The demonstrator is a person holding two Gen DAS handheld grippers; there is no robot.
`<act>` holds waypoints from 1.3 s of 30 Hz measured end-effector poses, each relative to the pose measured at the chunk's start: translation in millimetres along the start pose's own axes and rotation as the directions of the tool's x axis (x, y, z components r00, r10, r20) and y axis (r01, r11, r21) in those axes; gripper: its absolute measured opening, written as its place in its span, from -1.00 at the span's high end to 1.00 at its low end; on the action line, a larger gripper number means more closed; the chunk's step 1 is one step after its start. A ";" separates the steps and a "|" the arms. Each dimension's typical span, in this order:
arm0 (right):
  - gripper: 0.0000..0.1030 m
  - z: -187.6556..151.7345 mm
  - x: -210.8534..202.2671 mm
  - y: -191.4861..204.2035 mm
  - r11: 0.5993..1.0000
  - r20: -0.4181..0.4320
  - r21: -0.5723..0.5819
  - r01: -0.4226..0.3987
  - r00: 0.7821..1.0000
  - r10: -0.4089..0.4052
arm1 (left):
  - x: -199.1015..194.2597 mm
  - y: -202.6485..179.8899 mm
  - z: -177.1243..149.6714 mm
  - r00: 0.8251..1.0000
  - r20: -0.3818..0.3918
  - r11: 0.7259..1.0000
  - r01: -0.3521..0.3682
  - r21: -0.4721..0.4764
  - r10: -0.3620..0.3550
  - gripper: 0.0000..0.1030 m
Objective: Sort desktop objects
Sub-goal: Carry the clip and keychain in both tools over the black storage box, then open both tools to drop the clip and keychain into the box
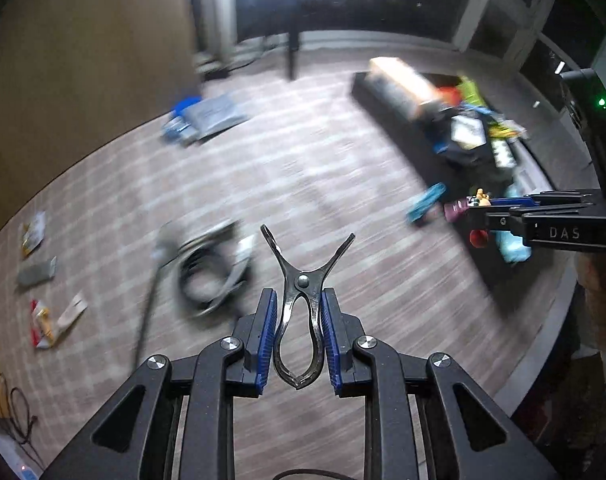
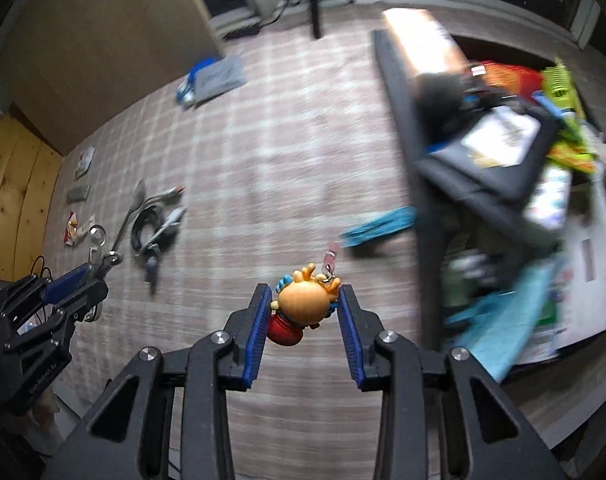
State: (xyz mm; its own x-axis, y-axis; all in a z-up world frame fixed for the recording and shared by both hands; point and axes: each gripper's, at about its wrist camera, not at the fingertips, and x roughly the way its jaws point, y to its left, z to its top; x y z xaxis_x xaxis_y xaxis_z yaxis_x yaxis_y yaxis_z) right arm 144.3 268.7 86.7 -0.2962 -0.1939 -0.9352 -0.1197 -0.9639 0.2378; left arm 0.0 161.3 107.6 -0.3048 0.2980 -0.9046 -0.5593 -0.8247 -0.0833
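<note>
My left gripper is shut on a shiny metal spring clip, whose looped handles are squeezed between the blue pads while its jaws point away, above the checked tablecloth. My right gripper is shut on a small toy figure keychain with an orange head and red body. In the left wrist view the right gripper reaches in from the right with the toy. The left gripper and its clip show at the left of the right wrist view.
A black bin crammed with assorted packets, a box and cloths stands at the right. A teal item lies beside it. A coiled grey cable and a spoon lie mid-left. Small packets sit at the left edge, and a blue-grey pouch lies farther back.
</note>
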 end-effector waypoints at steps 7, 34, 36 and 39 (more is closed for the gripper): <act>0.35 3.5 -69.4 -126.9 0.998 0.049 0.033 0.050 0.997 -0.051 | 13.9 -103.0 44.7 0.997 0.025 0.995 0.076 0.062 -0.077 0.59; 0.24 10.5 -83.8 -292.2 0.974 0.071 0.192 0.120 0.988 -0.136 | 62.9 -267.5 103.3 0.994 -0.014 0.976 0.107 0.190 -0.106 0.05; -0.04 14.1 -84.7 -288.8 0.973 0.073 0.195 0.121 0.988 -0.137 | 59.3 -261.9 104.9 0.995 0.003 0.979 0.101 0.174 -0.104 -0.04; -0.06 17.3 -89.9 -280.0 0.975 0.096 0.181 0.125 0.985 -0.144 | 52.8 -248.1 106.4 0.996 0.020 0.984 0.078 0.158 -0.082 -0.04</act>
State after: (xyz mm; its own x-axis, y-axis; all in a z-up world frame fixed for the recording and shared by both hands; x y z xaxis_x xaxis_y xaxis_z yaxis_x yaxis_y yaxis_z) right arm 188.0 559.2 108.8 -0.3654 -0.0342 -0.9302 -0.3257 -0.9315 0.1622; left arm 40.6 432.8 124.9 -0.2730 0.3745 -0.8861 -0.6961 -0.7127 -0.0867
